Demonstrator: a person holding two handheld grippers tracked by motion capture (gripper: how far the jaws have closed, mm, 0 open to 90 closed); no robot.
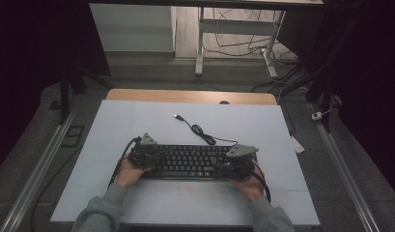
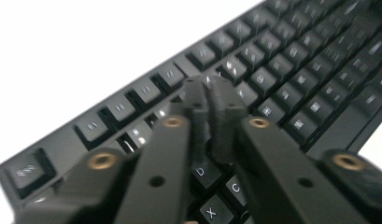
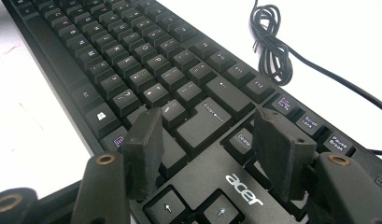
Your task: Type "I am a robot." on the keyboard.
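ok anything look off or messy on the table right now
Nothing stands out. The black Acer keyboard lies flat and square on the white table, keys intact where visible. Its thin black USB cable trails loosely behind, unplugged. The left gripper is shut over the keys; the right gripper is open.

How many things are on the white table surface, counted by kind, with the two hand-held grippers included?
Keyboard: 1
Keyboard cable with USB plug: 1
Grippers: 2, the left gripper with jaws closed over the keys, the right gripper with jaws apart
Total: 4
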